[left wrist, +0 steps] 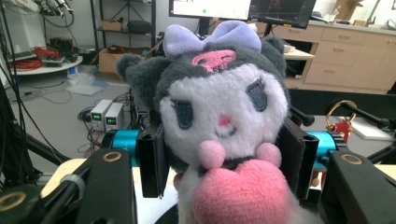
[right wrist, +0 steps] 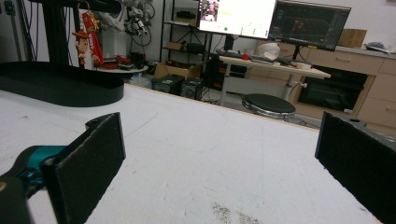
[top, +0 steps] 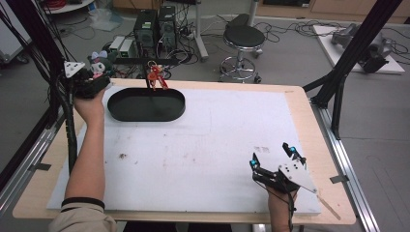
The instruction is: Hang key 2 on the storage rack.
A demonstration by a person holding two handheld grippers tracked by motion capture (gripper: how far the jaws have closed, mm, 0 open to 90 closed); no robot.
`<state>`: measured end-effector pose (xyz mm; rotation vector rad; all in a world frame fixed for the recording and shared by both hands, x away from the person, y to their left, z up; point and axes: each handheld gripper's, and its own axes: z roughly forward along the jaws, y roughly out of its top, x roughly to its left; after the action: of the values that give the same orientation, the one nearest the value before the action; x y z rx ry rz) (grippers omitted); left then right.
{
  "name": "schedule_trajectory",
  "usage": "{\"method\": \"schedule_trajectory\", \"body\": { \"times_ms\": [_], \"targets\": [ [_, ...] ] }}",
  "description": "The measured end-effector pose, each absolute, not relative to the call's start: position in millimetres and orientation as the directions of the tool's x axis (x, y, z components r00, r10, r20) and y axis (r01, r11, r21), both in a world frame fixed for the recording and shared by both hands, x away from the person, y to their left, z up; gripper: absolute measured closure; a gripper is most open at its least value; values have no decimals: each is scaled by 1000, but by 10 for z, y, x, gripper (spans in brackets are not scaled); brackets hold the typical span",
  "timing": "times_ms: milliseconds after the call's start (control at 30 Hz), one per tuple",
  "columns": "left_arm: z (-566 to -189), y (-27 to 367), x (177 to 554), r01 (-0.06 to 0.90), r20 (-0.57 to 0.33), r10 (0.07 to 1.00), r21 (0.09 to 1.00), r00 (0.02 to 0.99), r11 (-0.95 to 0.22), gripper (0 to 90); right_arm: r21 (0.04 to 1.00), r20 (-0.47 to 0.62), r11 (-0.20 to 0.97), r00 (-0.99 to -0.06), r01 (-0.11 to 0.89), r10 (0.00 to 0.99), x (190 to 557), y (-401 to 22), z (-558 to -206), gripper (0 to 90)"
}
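My left gripper point(top: 96, 72) is raised at the table's far left corner, shut on a plush toy point(left wrist: 219, 121): white face, grey ears, lilac bow, pink heart at its chest. Both black pads point(left wrist: 152, 161) press the toy's sides. In the high view the plush toy point(top: 99, 62) pokes out past the gripper. A black oval tray point(top: 116, 108) lies just right of that hand, with a red keychain point(top: 155, 76) hanging from a black stand behind it. My right gripper point(top: 271, 155) rests at the table's near right, jaws wide apart with nothing between them; its pads point(right wrist: 91, 161) frame bare white table.
A white board point(top: 203, 145) covers the wooden table. Beyond the far edge are a round stool point(top: 243, 38), computer boxes point(top: 154, 26) and cables on the floor. Black frame posts point(top: 338, 82) stand at the right and left table sides.
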<state>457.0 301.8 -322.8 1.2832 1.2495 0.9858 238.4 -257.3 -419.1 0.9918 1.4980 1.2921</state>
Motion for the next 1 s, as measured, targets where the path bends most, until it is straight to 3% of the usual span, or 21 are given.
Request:
{"method": "schedule_trajectory", "body": {
  "times_ms": [533,1000],
  "targets": [
    [-3228,3138,4658,139,-97,990,987,102,82,446,991,-124,135,-278,24,953,2392,-2573,-4200,8],
    [-3266,3190,4678,159,-85,994,985,73,72,364,992,-118,127,-282,14,952,2379,-2567,-4182,8]
  ]
}}
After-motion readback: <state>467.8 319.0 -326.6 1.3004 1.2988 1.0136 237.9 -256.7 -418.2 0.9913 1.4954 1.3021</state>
